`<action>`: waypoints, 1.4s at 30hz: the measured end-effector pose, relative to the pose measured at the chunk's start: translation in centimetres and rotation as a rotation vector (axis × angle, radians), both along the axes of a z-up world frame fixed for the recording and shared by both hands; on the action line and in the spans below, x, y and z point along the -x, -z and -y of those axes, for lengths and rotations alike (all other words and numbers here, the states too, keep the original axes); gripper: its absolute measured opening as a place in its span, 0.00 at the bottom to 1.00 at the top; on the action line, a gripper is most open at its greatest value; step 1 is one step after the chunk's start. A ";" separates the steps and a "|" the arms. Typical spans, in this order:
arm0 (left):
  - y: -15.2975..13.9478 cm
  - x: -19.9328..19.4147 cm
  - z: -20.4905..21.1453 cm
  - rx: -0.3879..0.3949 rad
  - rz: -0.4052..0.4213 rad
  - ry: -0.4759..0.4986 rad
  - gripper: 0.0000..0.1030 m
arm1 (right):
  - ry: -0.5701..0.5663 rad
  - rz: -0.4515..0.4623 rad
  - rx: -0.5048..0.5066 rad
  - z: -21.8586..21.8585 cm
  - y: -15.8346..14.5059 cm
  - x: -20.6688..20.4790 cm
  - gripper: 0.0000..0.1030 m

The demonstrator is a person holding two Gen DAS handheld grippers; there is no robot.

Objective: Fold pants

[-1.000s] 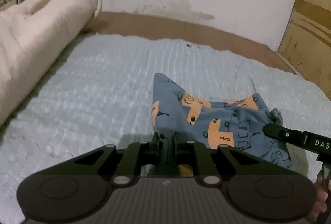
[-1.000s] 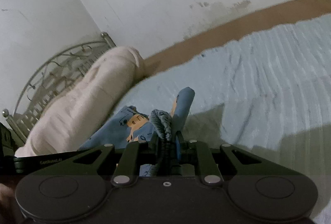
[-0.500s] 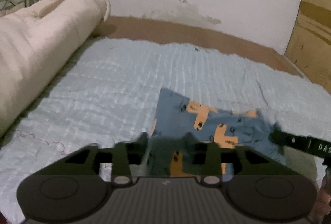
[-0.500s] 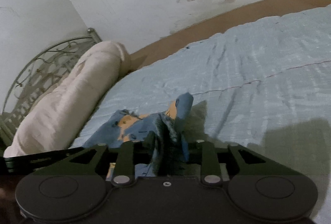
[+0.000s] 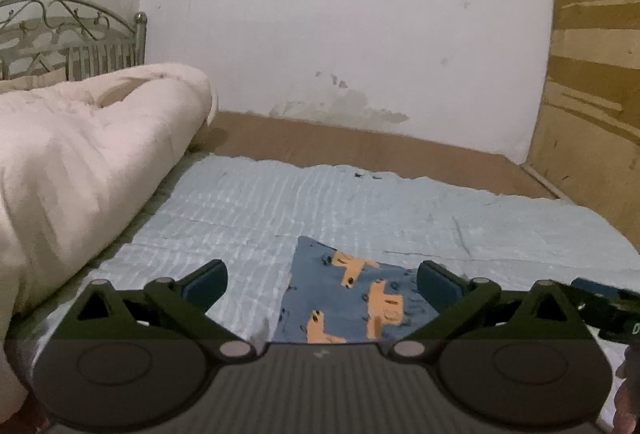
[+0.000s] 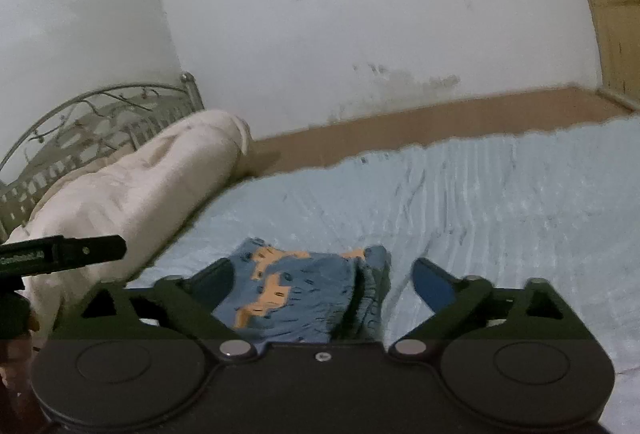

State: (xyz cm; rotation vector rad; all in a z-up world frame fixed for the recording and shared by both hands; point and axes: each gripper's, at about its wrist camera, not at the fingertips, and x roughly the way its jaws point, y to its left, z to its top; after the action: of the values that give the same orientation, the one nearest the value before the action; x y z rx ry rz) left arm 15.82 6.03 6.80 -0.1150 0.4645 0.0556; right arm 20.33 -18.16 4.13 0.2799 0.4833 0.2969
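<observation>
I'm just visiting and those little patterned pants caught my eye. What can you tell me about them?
The pants are small, of soft blue cloth printed with orange shapes and small dark marks. They lie folded into a compact bundle on the pale blue quilted bedspread, and a gathered, ruffled edge shows on one side in the right wrist view. The left claw and the right claw are both opening, their fingers wide on either side and not touching the cloth. Nothing else rests on them.

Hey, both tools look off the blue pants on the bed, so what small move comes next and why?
Probably draw both tools back clear of the pants. The left tool and right tool have jaws opening, pads off the cloth, and the pants lie as a compact bundle on the light blue bedspread, so the fold can be checked.
</observation>
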 end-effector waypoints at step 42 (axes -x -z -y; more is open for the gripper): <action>4.4 13.8 0.8 0.000 0.017 -0.033 0.99 | 0.044 0.107 0.123 -2.5 0.8 16.7 0.99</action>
State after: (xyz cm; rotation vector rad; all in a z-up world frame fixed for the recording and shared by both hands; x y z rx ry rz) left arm 2.01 5.25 2.35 -0.1229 0.4461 0.0875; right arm 3.59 -15.63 3.34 0.1538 0.3877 0.2367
